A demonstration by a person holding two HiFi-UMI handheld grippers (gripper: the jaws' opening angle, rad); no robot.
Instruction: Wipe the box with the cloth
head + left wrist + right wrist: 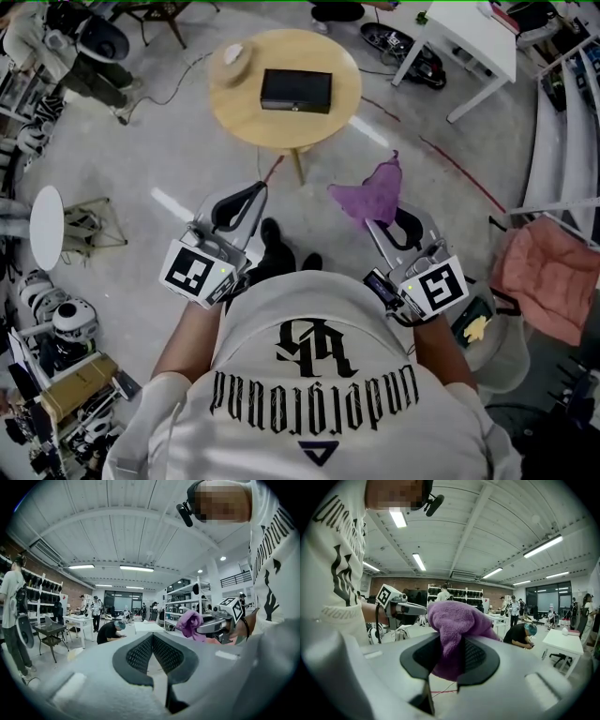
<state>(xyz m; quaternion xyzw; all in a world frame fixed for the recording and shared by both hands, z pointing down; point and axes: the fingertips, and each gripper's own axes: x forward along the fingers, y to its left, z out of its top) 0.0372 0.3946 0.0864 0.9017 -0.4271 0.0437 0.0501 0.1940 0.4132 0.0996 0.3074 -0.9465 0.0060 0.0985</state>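
Note:
A black box [296, 91] lies on the round wooden table [244, 108] ahead of me. My right gripper [379, 228] is shut on a purple cloth [369, 195], which bunches up between its jaws [452, 620] and droops forward. It hangs in the air well short of the table. My left gripper [253, 191] is shut with nothing between its jaws [153, 639], held level beside the right one. In the left gripper view the cloth [189, 621] and the right gripper [213, 625] show at right.
A small pale object [232, 54] lies on the table's left edge. A white table [473, 42] stands at back right, a pink cloth [553, 277] at right, a white stool [47, 225] and helmets [70, 319] at left. A red cable [450, 159] runs over the floor.

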